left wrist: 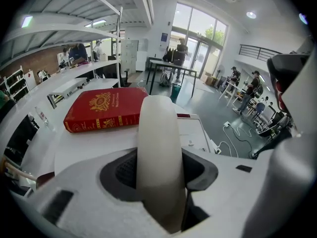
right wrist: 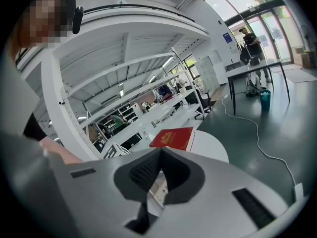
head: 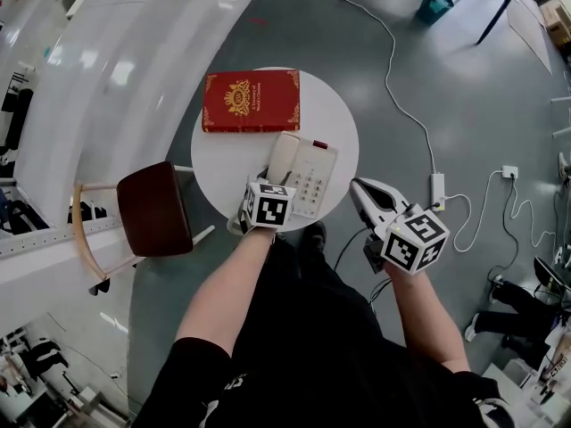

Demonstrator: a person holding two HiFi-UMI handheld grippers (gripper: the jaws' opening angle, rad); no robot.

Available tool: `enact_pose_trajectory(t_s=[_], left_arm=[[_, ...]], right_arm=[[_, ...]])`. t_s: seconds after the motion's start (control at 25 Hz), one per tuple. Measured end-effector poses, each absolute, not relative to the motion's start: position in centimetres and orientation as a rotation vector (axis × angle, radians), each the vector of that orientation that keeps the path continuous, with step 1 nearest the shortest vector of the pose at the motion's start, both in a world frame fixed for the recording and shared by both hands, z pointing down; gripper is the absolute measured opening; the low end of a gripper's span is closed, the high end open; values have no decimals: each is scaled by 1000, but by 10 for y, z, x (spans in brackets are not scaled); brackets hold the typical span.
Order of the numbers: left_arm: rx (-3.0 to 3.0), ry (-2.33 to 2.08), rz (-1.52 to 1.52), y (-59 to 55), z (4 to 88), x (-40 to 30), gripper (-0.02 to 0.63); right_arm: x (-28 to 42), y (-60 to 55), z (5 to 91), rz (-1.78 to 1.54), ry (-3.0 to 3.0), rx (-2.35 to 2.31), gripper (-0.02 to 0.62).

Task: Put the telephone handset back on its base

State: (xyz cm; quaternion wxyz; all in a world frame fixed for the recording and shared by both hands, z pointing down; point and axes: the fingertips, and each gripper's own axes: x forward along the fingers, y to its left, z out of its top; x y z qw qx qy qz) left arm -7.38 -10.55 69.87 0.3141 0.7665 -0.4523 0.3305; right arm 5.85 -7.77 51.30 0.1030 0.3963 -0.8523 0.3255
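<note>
Left claw (left wrist: 159, 168) grips the cream plastic telephone handset (left wrist: 157, 128) lengthwise, apparently aligned for its white keypad base (head: 314, 178); right claw (right wrist: 158, 155) hangs clenched, empty.

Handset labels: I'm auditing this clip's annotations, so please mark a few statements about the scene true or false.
1. The left gripper has its jaws closed on the handset. True.
2. The right gripper holds the book. False: its jaws are together with nothing between them.
3. The book is red and lies on the round table. True.
4. The book rests on top of the phone base. False: it lies flat on the table, beyond the base.
</note>
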Motion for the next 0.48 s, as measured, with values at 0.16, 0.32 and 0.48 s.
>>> enact_pose_trajectory(t_s=[0.16,0.32,0.48], left_arm=[[2003,-1178,890,-107,707,-71,202],[1961,-1161,919,-108,716,-71,202],[1930,-1137,944,-109,722,-72,202]], right_arm=[[57,-79,515,960,-2516,1160,6],[56,-81,516,961,-2517,1156,6],[56,-81,518,966,-2519,1150,6]])
